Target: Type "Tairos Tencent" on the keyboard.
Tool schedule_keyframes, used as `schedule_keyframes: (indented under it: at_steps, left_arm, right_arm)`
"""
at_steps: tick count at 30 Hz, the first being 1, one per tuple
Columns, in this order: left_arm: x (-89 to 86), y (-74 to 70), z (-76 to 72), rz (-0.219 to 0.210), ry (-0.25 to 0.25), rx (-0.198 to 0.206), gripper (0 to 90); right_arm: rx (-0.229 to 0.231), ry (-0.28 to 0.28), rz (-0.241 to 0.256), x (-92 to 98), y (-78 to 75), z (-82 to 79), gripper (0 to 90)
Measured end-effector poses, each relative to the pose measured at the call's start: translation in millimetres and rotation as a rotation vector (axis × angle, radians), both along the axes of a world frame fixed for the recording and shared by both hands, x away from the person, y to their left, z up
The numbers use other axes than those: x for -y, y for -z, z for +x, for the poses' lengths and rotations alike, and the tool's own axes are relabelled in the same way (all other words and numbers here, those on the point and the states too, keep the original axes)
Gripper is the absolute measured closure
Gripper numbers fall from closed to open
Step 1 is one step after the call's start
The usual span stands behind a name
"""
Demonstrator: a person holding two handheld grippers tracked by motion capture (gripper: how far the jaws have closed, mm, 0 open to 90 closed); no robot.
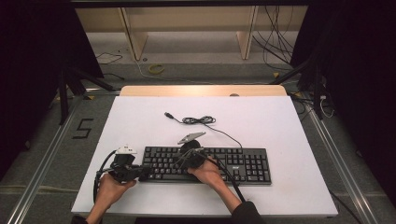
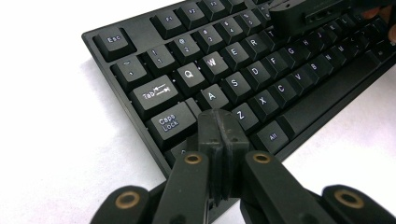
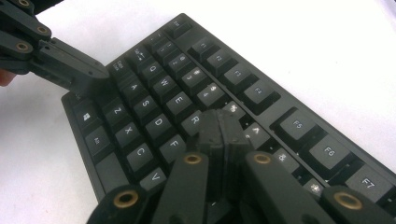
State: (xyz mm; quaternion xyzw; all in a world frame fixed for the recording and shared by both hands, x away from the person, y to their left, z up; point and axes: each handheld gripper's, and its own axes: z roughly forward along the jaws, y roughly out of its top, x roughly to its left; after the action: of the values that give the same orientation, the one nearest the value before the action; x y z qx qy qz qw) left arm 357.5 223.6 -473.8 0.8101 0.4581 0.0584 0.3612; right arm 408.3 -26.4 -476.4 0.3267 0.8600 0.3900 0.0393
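The left claw point(image 2: 219, 135) is clenched, its two jaws pressed flat together with nothing between them; in the left gripper view the tip sits over the lower left corner of the keyboard point(image 2: 261, 79), between the Caps Lock and Z keys (actual key contact cannot be confirmed). The right claw point(image 3: 223, 135) is likewise clenched on nothing, its tip over the letter rows just below the R key in the right gripper view. In that same view the left claw enters from the upper left and ends at the keyboard's left edge.

Count: two claws, one keyboard, one cable point(image 1: 198, 120).

In the high view the keyboard lies flat on the white bench point(image 1: 280, 121), towards the near edge and slightly right of centre. The left hand point(image 1: 109, 186) holds its claw at the keyboard's left end; the right hand point(image 1: 210, 173) rests over the middle keys, covering part of them. The cable runs from the keyboard's rear edge, coils loosely behind it, and ends in a free plug.
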Motion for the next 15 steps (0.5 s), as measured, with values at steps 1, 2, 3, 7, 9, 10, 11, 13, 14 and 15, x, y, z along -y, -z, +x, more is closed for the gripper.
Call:
schedule_keyframes:
  at_steps: [1,2,3,7,9,10,11,13,14,15]
  left_arm:
    - [-0.1,-0.1,0.0,0.000,0.001,-0.001,89.1]
    - [0.0,0.1,0.1,0.000,0.001,-0.001,89.1]
    - [0.0,0.2,0.1,0.000,0.001,-0.002,89.1]
    - [0.3,0.6,0.2,-0.001,-0.001,-0.002,89.1]
    - [0.8,1.6,0.7,0.004,-0.001,-0.010,89.1]
    - [1.4,3.0,0.8,0.002,0.001,-0.012,89.2]
    - [2.0,2.8,0.8,0.003,0.002,-0.017,89.2]
    - [3.5,2.3,0.4,0.014,0.005,-0.013,89.2]
    - [3.5,2.4,0.5,0.013,0.005,-0.012,89.2]
    - [3.2,2.6,0.6,0.008,0.004,-0.014,89.3]
  right_arm:
    - [0.000,0.000,-0.001,0.0,0.2,0.1,90.0]
    - [0.001,-0.001,-0.001,0.0,0.3,0.2,90.0]
    - [0.000,-0.001,-0.001,0.0,0.3,0.2,90.0]
    - [-0.002,0.001,0.000,0.0,0.4,0.4,90.0]
    - [-0.001,0.002,0.001,-0.2,0.9,0.5,90.0]
    - [-0.003,0.001,0.001,-0.3,1.2,0.5,90.0]
    - [-0.005,-0.001,-0.007,-0.8,1.9,0.5,90.0]
    - [-0.010,-0.001,-0.004,-1.4,4.0,0.3,90.0]
    - [-0.009,-0.002,-0.005,-1.7,4.0,0.3,90.0]
    - [-0.007,-0.004,-0.008,-1.9,3.9,0.2,90.0]
